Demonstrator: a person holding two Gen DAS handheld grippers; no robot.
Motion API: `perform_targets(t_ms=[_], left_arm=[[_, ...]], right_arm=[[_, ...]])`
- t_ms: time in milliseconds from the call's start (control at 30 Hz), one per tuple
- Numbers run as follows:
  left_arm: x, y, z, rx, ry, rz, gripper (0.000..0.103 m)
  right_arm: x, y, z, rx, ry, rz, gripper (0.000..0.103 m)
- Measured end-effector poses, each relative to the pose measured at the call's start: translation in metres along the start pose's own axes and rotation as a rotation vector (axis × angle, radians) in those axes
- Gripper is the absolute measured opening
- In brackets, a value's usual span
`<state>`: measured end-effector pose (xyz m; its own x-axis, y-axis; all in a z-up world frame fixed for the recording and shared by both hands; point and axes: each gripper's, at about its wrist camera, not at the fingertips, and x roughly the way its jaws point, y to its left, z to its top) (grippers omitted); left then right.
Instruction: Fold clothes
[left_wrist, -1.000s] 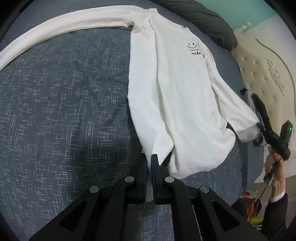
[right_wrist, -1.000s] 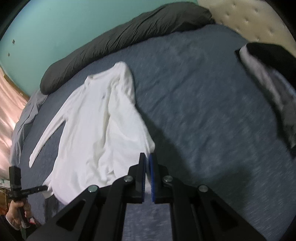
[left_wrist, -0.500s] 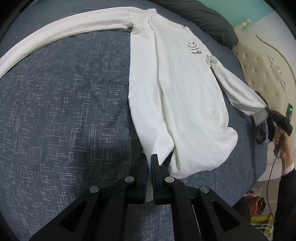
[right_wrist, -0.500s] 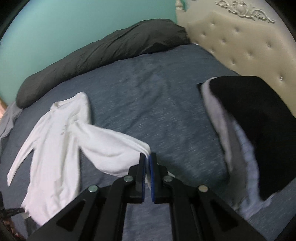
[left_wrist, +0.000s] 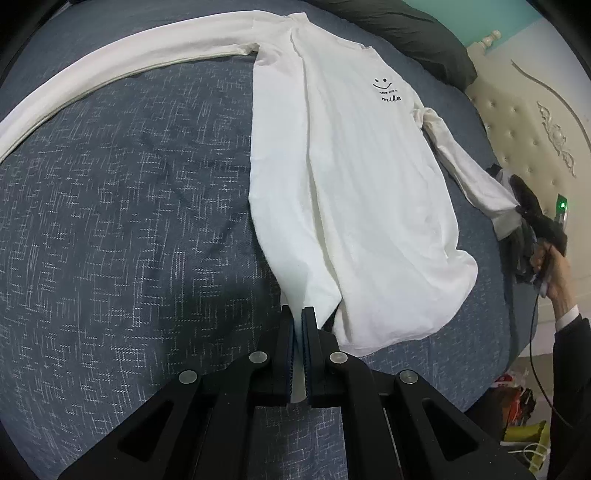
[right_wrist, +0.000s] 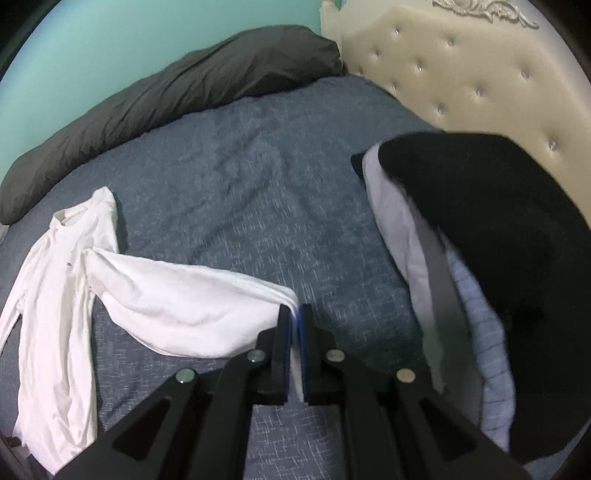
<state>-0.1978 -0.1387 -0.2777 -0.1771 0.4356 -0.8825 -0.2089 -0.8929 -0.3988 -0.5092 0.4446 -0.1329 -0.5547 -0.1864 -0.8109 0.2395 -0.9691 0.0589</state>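
— Since the earlier frame my right gripper (right_wrist: 294, 314) has drawn the sleeve cuff (right_wrist: 284, 295) out sideways, away from the shirt body, toward the pile of dark clothes (right_wrist: 491, 236).

— Grip state?

— Both pinching fabric. My left gripper (left_wrist: 297, 314) clamps the hem corner of the white long-sleeved shirt (left_wrist: 354, 192), which lies face up on the blue bedspread (left_wrist: 110, 206).

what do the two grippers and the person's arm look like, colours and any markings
Both the left gripper and right gripper are matte black, with angular linkage arms, round silver rivets and blue pads lining the fingers. In the left wrist view the right one shows a green light and a thin black cable. The person wears a dark sleeve over a white cuff.
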Motion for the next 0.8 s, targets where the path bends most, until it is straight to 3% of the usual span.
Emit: perform_targets(t_ms=[267,433,600,700,800], left_arm=[[-0.002,0.002,-0.001,-0.002,-0.003,-0.006,0.004],[-0.003,0.004,-0.003,-0.007,-0.008,-0.013,0.004],[-0.004,0.006,-0.005,-0.02,-0.009,-0.026,0.004],[-0.006,0.007,-0.005,-0.023,-0.013,-0.034,0.004],[-0.007,0.004,-0.006,-0.015,-0.012,-0.032,0.004]], right_arm=[[-0.001,0.011,-0.01,-0.06,-0.005,0.05,0.004],[-0.009,0.015,-0.016,-0.073,0.011,-0.022,0.005],[-0.041,0.03,-0.021,-0.123,-0.046,-0.008,0.006],[-0.062,0.039,-0.025,-0.123,-0.067,0.056,0.008],[-0.075,0.047,-0.026,-0.166,-0.095,0.025,0.01]])
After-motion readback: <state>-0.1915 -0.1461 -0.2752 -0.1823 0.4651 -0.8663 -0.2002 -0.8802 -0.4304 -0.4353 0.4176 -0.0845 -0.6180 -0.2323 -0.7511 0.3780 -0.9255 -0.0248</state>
